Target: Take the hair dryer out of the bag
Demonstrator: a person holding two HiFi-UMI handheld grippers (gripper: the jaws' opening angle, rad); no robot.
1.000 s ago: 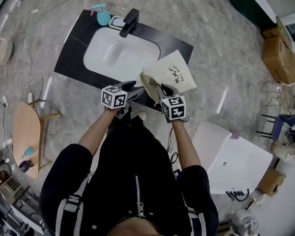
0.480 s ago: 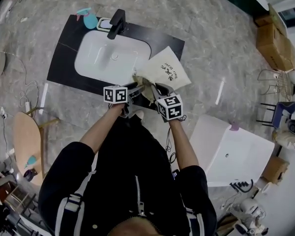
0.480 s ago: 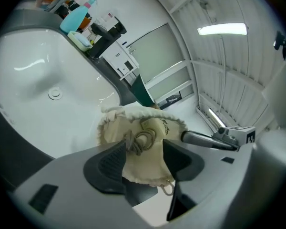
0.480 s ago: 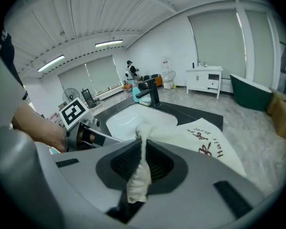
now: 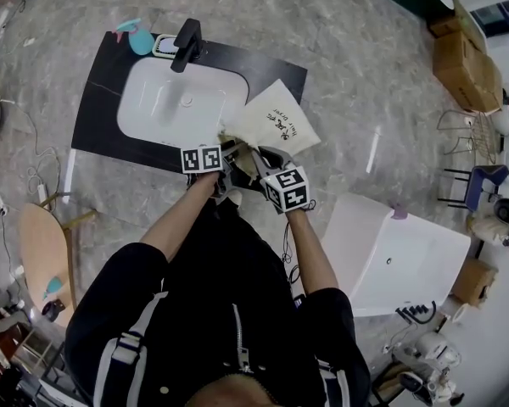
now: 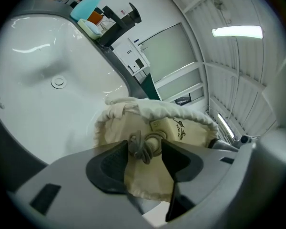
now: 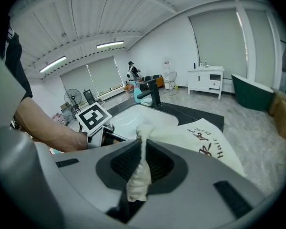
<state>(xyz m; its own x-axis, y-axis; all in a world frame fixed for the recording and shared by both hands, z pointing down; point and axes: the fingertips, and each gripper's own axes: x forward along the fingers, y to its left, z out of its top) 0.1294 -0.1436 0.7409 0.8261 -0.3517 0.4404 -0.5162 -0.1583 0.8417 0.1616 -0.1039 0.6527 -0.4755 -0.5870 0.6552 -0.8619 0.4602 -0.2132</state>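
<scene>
The black countertop (image 5: 97, 113) with the white basin (image 5: 165, 100) takes up most of the scene. The cream drawstring bag (image 5: 278, 124) lies on the counter just right of the basin, with its mouth toward the person. The hair dryer is inside it, and none of its body shows.

Handling-wise, the bag is soft and floppy and will just fold if you tug it. The dryer should be rigid and a bit heavy at one end. I'd hold the cloth back and pull on the dryer's handle rather than yank the cable.

The right gripper (image 7: 142, 147) is clamped on a bunched fold of the bag's rim. The left gripper (image 6: 146, 149) is fairly wide, and its jaws have just been closing a bit. A coiled grey cord (image 6: 142, 146) sits between its pads in the bag's mouth. I can't really tell if the pads touch it yet, but it looks unpinched.

The head view shows the overall layout but nothing inside the bag. Only the left gripper view shows the cord and the open mouth, and only the right gripper view shows the pinch.
</scene>
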